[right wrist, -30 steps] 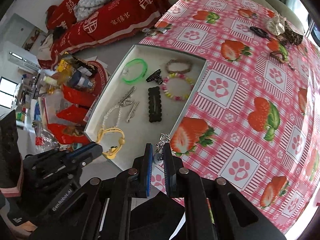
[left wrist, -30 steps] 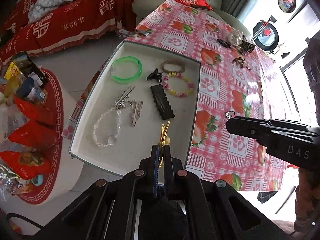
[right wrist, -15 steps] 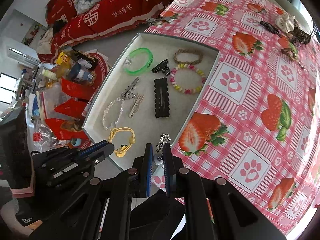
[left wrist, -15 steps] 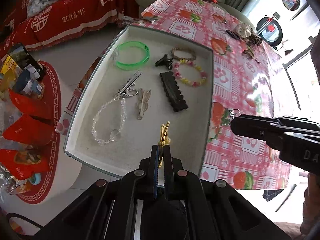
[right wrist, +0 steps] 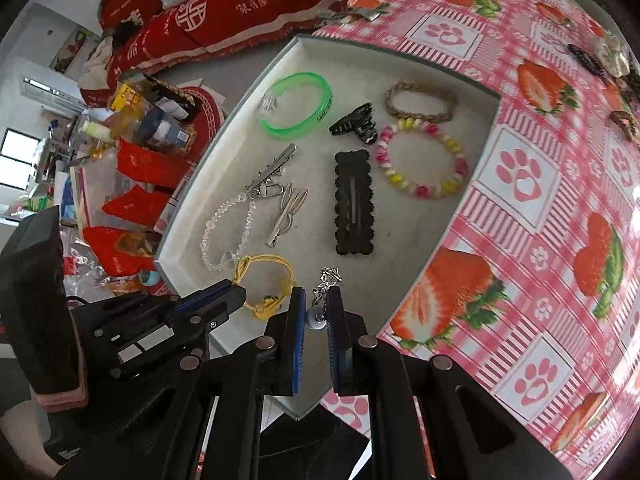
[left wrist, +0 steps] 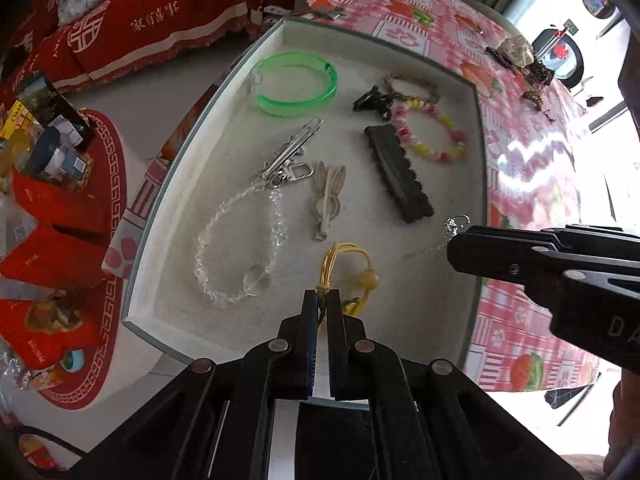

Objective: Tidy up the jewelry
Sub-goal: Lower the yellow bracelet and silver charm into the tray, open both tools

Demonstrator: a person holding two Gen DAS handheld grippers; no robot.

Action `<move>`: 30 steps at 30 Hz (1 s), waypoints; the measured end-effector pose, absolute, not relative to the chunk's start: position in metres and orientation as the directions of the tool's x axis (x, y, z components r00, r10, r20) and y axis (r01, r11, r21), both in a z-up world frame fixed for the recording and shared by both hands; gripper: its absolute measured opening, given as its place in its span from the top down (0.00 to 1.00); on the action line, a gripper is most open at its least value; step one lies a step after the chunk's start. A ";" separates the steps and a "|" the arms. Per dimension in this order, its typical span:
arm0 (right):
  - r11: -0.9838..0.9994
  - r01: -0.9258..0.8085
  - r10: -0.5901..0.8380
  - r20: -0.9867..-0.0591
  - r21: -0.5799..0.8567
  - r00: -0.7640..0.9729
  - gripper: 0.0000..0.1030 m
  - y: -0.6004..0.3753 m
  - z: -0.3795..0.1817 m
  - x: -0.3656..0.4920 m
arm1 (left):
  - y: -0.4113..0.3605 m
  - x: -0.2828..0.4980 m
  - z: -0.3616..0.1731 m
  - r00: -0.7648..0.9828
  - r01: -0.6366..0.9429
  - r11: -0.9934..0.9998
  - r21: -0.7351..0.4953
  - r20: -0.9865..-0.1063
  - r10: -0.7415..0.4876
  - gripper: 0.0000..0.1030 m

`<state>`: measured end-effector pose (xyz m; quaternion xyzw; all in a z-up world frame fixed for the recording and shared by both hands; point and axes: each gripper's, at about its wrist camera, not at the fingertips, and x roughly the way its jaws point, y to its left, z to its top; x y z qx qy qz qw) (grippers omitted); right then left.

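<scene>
The yellow cord bracelet (left wrist: 347,268) lies low in the centre of the left wrist view, on the floor of the white tray (left wrist: 168,184). Its knotted end is pinched between the nearly closed fingers of the left gripper (left wrist: 322,300), and its loop runs up the frame and to the right. 1 second ago it stood up as a narrow strand above the fingertips; now it is spread flat, and the tray fills more of the frame.

The right gripper (right wrist: 316,308) clamps a silver charm chain (right wrist: 326,280) with a pale bead, its long axis pointing up the frame, over the tray's near edge. Earlier it hung over the strawberry tablecloth (right wrist: 540,216).

Readable writing: "DA" on the right gripper's body at the right edge of the left view; white Chinese characters on the red blanket (left wrist: 152,20) at upper left.
</scene>
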<state>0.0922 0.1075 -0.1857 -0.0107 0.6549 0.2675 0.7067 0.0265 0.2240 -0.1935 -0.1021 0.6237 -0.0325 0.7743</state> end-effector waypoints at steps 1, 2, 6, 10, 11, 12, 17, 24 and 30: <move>0.857 -0.395 0.359 -0.933 0.332 -0.006 0.89 0.110 -0.190 0.093 | 0.224 0.027 -0.196 0.217 -0.078 0.978 -0.193 -0.961 -0.172 0.90; 0.856 -0.398 0.354 -0.935 0.329 -0.010 0.89 0.113 -0.194 0.094 | 0.224 0.027 -0.198 0.215 -0.078 0.979 -0.190 -0.962 -0.169 0.90; 0.857 -0.403 0.340 -0.940 0.320 -0.023 0.89 0.120 -0.207 0.095 | 0.223 0.027 -0.203 0.210 -0.073 0.981 -0.177 -0.965 -0.159 0.90; 0.861 -0.403 0.325 -0.945 0.310 -0.031 0.89 0.126 -0.218 0.098 | 0.221 0.027 -0.206 0.205 -0.064 0.985 -0.159 -0.968 -0.143 0.90; 0.862 -0.404 0.321 -0.946 0.307 -0.032 0.89 0.127 -0.220 0.098 | 0.221 0.027 -0.206 0.203 -0.065 0.986 -0.157 -0.969 -0.141 0.89; 0.863 -0.404 0.317 -0.948 0.303 -0.033 0.89 0.127 -0.222 0.098 | 0.221 0.028 -0.207 0.201 -0.065 0.986 -0.155 -0.970 -0.139 0.89; 0.872 -0.394 0.298 -0.954 0.290 -0.042 0.89 0.128 -0.232 0.099 | 0.219 0.028 -0.209 0.200 -0.058 0.989 -0.139 -0.972 -0.125 0.89; 0.879 -0.382 0.289 -0.956 0.284 -0.046 0.89 0.128 -0.239 0.099 | 0.217 0.028 -0.210 0.188 -0.050 0.993 -0.108 -0.977 -0.097 0.89; 0.879 -0.375 0.297 -0.954 0.294 -0.051 0.89 0.128 -0.240 0.100 | 0.218 0.030 -0.205 0.192 -0.050 0.993 -0.103 -0.977 -0.091 0.89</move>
